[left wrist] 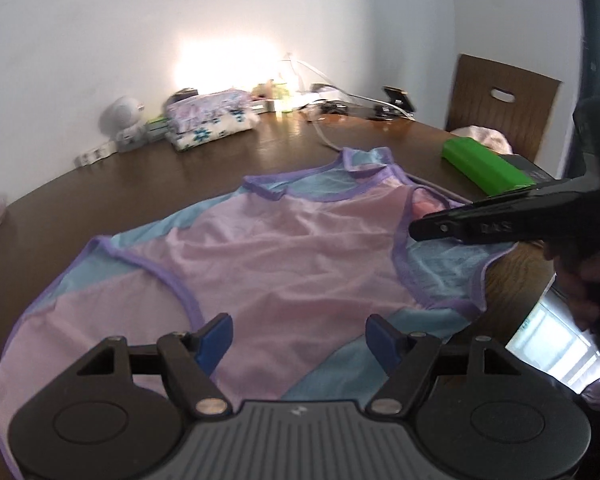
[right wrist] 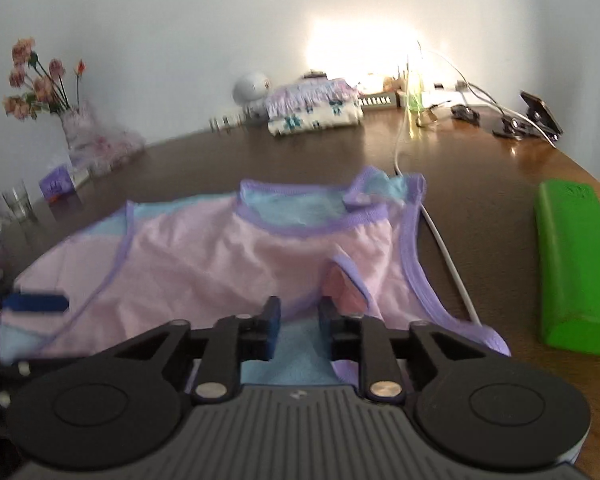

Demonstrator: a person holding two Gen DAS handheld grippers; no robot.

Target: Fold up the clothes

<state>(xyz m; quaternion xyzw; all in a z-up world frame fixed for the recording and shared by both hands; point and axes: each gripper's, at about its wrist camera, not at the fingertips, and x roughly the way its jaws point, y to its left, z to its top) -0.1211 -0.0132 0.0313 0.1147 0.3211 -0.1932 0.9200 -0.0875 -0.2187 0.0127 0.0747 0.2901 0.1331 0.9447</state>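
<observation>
A pink sleeveless top (left wrist: 280,248) with light-blue panels and purple trim lies spread on the dark wooden table (left wrist: 100,184), neckline toward the wall. My left gripper (left wrist: 300,332) hovers over its near middle, blue pads wide apart, nothing between them. My right gripper (right wrist: 300,320) sits low over the top (right wrist: 200,264) at its right armhole, jaws a little apart with cloth showing in the gap but not pinched. From the left wrist view the right gripper (left wrist: 420,232) reaches in from the right. A blue pad of the left gripper (right wrist: 36,303) shows at far left.
A green case (right wrist: 572,272) lies right of the top, with a white cable (right wrist: 448,256) running between them. A folded stack of clothes (right wrist: 312,108), a flower vase (right wrist: 72,120), glasses (right wrist: 16,200) and a clamped phone (right wrist: 540,116) line the wall. A chair (left wrist: 500,100) stands beyond the table's right end.
</observation>
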